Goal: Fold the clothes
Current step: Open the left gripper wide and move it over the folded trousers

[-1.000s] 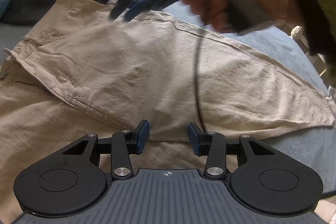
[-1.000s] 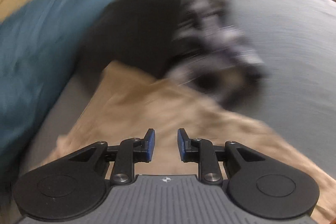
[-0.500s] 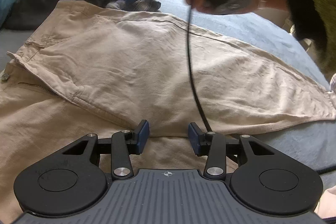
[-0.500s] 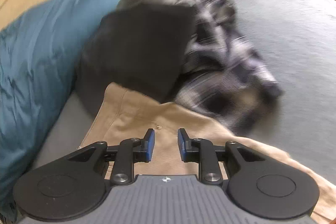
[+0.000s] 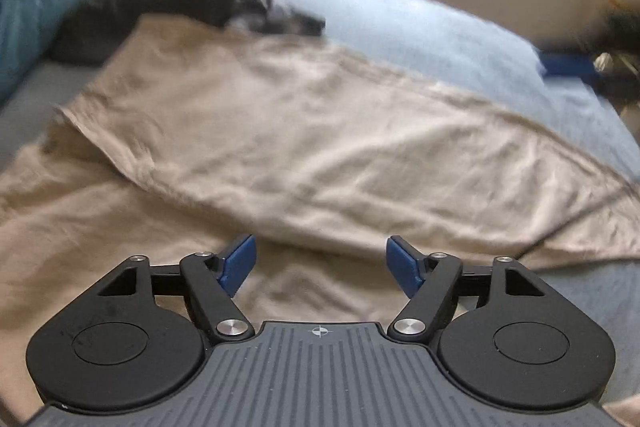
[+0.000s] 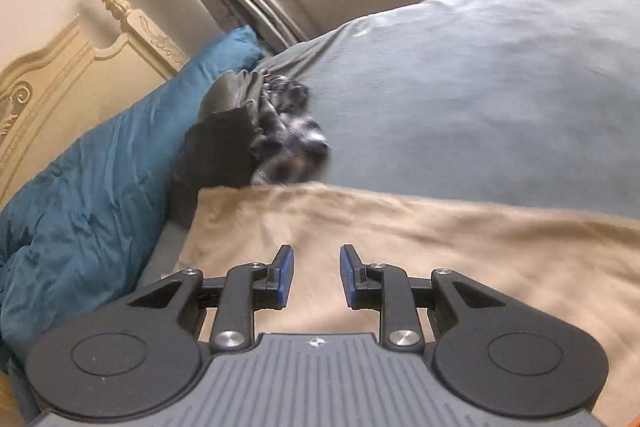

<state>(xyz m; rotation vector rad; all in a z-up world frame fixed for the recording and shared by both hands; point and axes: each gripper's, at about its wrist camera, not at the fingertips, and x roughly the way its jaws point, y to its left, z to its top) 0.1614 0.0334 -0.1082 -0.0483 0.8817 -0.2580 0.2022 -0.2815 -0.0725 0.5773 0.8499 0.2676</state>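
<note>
Beige trousers lie spread on the bed, one leg folded over the other with its edge running diagonally. My left gripper hovers over the near part of the trousers. Its jaws are opening wide and nothing is between them. In the right wrist view the same trousers fill the lower half. My right gripper hangs above their left end, open by a narrow gap, with nothing between its blue pads.
A black garment and a crumpled plaid garment lie beyond the trousers, against a teal pillow. A cream headboard stands behind it. The grey-blue bedsheet stretches to the right. The picture is blurred in the left wrist view.
The left jaws have spread much wider. The hand with the right gripper has gone out of the left wrist view. The right gripper has drawn back from the black and plaid garments.
</note>
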